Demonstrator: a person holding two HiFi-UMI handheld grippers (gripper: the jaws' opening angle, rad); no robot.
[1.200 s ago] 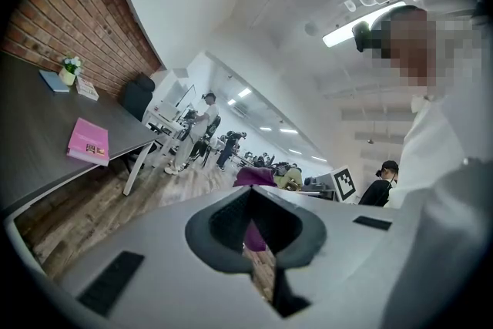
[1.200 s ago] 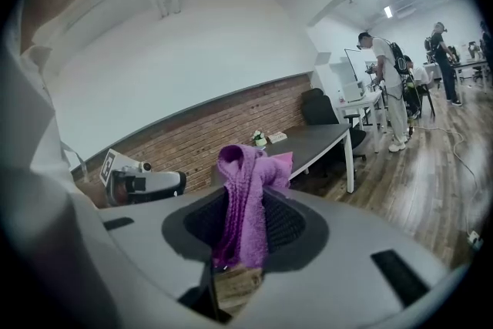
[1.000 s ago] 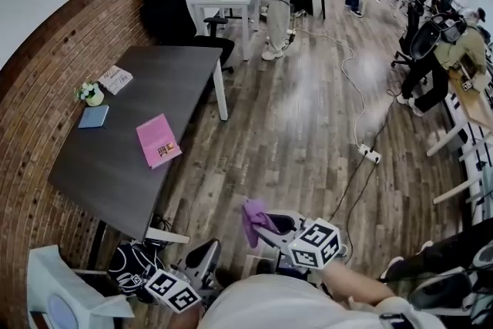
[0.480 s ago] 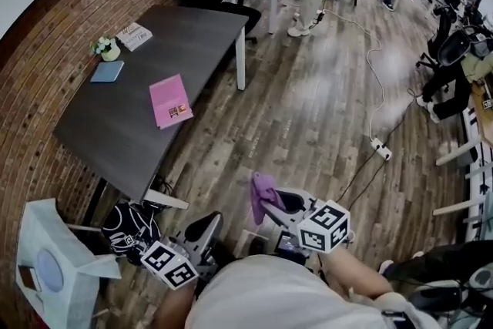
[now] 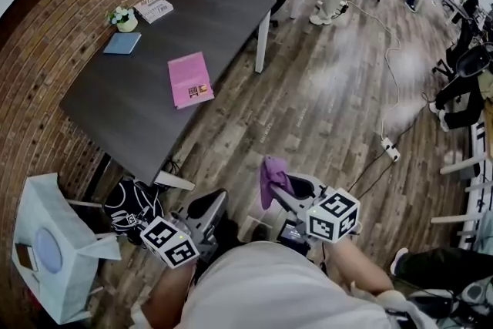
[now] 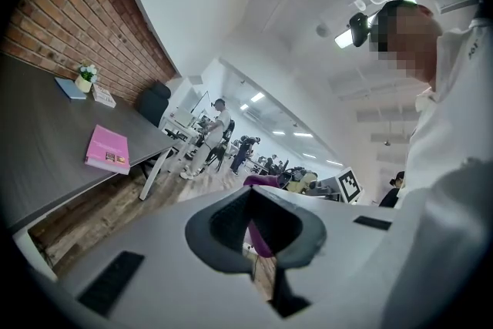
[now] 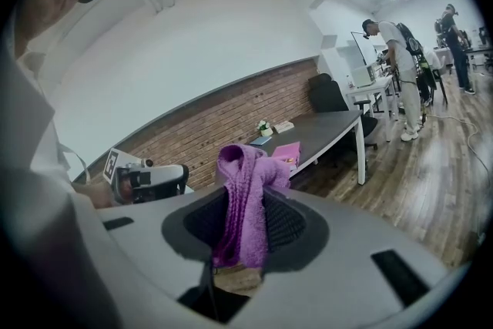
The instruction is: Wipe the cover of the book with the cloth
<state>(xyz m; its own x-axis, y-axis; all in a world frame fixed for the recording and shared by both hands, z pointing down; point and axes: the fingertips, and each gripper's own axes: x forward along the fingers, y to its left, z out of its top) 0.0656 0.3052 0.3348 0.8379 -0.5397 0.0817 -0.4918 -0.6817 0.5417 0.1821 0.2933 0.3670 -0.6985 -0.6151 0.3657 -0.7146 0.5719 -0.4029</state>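
Holds a purple cloth (image 7: 243, 166) pinched between the jaws of the right gripper (image 7: 245, 227), folded over and sticking up past the jaw tips. Carries the left gripper (image 6: 252, 219) with jaws pressed together and nothing between them. Stands on a wood floor (image 5: 323, 104), with both grippers low in front of the body and well apart from the dark table (image 5: 223, 11). Finds the pink book (image 5: 190, 79) lying flat and closed on that table, cover up, near the long edge on the floor side, touched by neither gripper nor cloth. Shows, farther along the table toward the brick wall (image 5: 46, 50), a blue notebook (image 5: 122, 43), a small potted plant (image 5: 121, 15) and a printed booklet (image 5: 154, 8), all apart from the book. Shows also a white paper bag (image 5: 46, 258) and a black bag (image 5: 127, 208) down by the table's near end, and a power strip (image 5: 391, 151) on the floor off to the right.
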